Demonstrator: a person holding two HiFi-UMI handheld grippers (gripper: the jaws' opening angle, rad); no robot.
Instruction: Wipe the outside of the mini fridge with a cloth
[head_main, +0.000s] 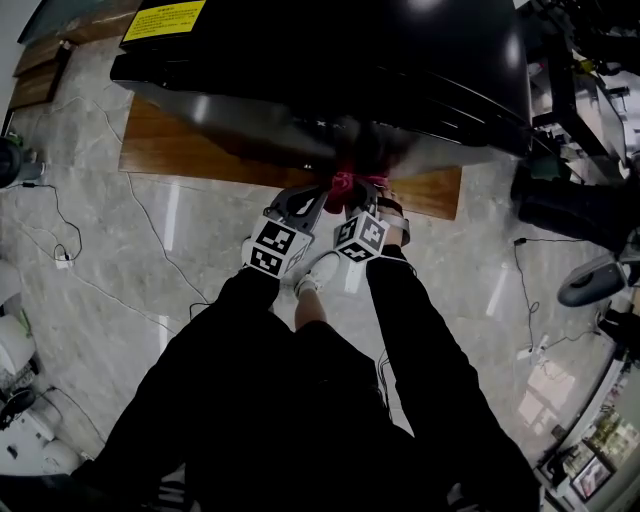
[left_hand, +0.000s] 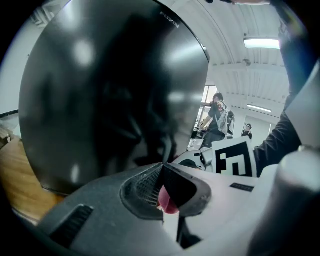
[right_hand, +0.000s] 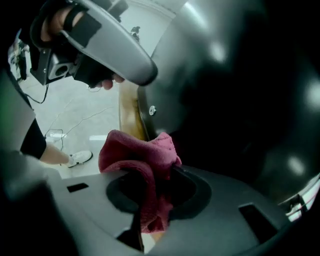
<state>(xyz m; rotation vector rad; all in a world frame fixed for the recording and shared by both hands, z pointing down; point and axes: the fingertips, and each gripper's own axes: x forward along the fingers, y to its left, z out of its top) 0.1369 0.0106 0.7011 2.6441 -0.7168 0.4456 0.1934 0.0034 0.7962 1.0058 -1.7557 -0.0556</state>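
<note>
The black mini fridge (head_main: 330, 60) stands on a wooden board (head_main: 170, 145) on the floor. Its glossy side fills the left gripper view (left_hand: 110, 90) and the right gripper view (right_hand: 240, 100). Both grippers are at its lower front edge, side by side. My right gripper (head_main: 362, 190) (right_hand: 155, 172) is shut on a crumpled pink cloth (head_main: 344, 182) (right_hand: 135, 150) held against the fridge. My left gripper (head_main: 318, 192) (left_hand: 162, 167) has its jaws together at the tips. A small pink bit (left_hand: 168, 202) shows in the gap behind them. Whether it is pinched there I cannot tell.
Thin cables (head_main: 60, 250) trail over the marble floor at the left. A yellow label (head_main: 165, 18) lies behind the fridge. Dark equipment (head_main: 590, 280) crowds the right side. The person's legs and a white shoe (head_main: 320, 272) are just below the grippers. People (left_hand: 217, 117) stand far behind.
</note>
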